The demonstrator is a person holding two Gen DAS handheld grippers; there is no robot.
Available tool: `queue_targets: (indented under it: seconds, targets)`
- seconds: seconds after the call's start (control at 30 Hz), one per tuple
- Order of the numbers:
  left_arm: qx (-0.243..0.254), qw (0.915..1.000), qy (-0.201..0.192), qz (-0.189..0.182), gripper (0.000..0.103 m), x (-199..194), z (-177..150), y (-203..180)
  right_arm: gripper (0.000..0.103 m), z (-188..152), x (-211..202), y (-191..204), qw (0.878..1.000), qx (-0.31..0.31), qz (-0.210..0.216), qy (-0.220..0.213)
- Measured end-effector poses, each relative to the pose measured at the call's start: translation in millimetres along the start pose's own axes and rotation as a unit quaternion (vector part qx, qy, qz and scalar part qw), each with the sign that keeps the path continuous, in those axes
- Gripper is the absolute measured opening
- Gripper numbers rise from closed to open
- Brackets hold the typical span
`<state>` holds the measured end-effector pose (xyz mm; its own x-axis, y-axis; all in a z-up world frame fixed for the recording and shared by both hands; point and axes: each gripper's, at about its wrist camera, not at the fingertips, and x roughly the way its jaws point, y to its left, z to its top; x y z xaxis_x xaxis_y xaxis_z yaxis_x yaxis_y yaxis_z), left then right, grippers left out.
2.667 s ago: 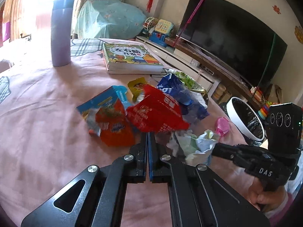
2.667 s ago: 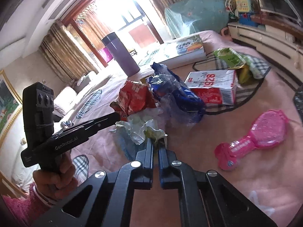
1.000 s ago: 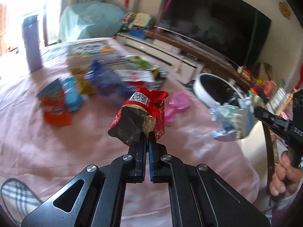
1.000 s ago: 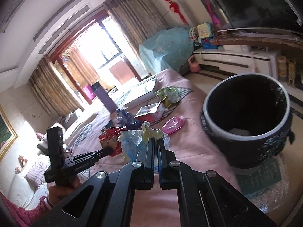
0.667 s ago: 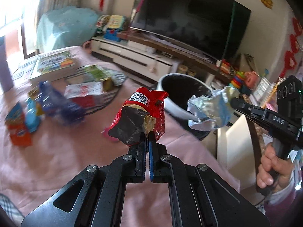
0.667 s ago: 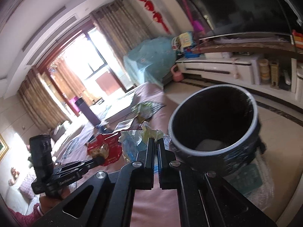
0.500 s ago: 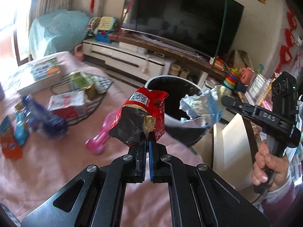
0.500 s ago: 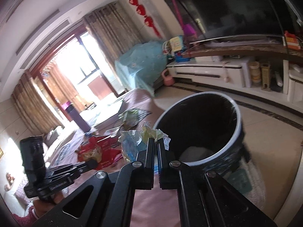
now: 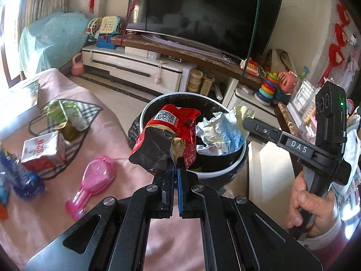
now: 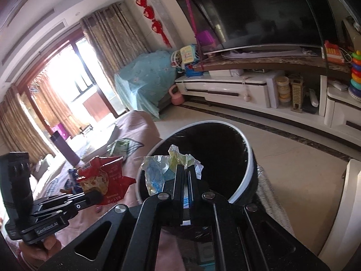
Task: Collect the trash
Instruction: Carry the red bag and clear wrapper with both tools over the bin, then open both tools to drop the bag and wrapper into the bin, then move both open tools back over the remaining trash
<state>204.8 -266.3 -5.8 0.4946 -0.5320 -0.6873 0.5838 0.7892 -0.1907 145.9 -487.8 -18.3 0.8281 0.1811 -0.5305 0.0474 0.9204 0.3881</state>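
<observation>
Having swung away from the littered pink tablecloth [image 9: 56, 203] within the last second or so, now hanging right at the round black trash bin [image 9: 212, 173]. Left gripper [image 9: 175, 164] clenched on the red snack wrapper [image 9: 168, 137], holding it over the bin's near rim. Right gripper [image 10: 185, 169] pinched tight on the crumpled pale wrapper [image 10: 158, 169], holding it above the bin's dark mouth. Probably meaning the carry is finished and only the letting-go is left. Loosening the right tongs first looking safest, the red wrapper sitting closer to the rim and liable to fall outside. Left of the bin, on the cloth: pink hairbrush [image 9: 93, 181], red-and-white carton [image 9: 42, 151], blue wrapper [image 9: 19, 178], green packet [image 9: 67, 115], all waiting for later trips.
</observation>
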Motion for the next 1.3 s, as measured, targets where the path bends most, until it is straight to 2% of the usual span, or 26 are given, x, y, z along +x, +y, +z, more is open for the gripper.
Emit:
queue_targets:
  seconds: [0.3,0.5,0.6,0.67,0.7,0.73,0.77,0.9,0.97,1.07,1.3]
  targets:
    - [0.002,0.9997,0.023,-0.004,0.002,31,14,-3,0.003,12,18,-11,1.0,0.002,-0.026,0.014]
    - [-0.004,0.9995,0.029,-0.005,0.002,45,20,-3,0.008,16,28,-15,0.999,0.001,-0.034,0.024]
    - [-0.004,0.9996,0.026,-0.004,0.009,45,22,-4,0.011,18,34,-18,0.999,0.002,-0.04,0.028]
    - [-0.002,0.9997,0.023,-0.003,0.02,42,20,-6,0.023,19,36,-19,0.999,0.006,-0.042,0.029]
    - [0.0,0.9998,0.019,0.0,0.032,39,19,-6,0.027,19,35,-19,0.999,0.008,-0.041,0.028]
    - [0.0,0.9999,0.016,0.005,0.045,36,18,-5,0.039,18,32,-19,0.999,0.01,-0.041,0.025]
    - [-0.001,0.9999,0.011,0.009,0.049,32,15,-4,0.046,18,30,-18,0.999,0.01,-0.039,0.023]
    - [-0.029,0.9994,0.005,0.018,0.059,15,2,10,0.055,16,19,-11,0.999,0.005,-0.038,0.011]
    - [-0.044,0.9988,-0.003,0.022,0.064,4,-8,19,0.074,13,14,-5,0.999,0.002,-0.037,0.006]
    - [-0.062,0.9974,-0.01,0.033,0.066,-14,-25,32,0.093,5,5,12,0.999,-0.006,-0.033,-0.001]
    - [-0.109,0.9912,-0.022,0.072,0.068,-62,-68,75,0.102,-16,0,62,0.999,-0.039,-0.012,0.018]
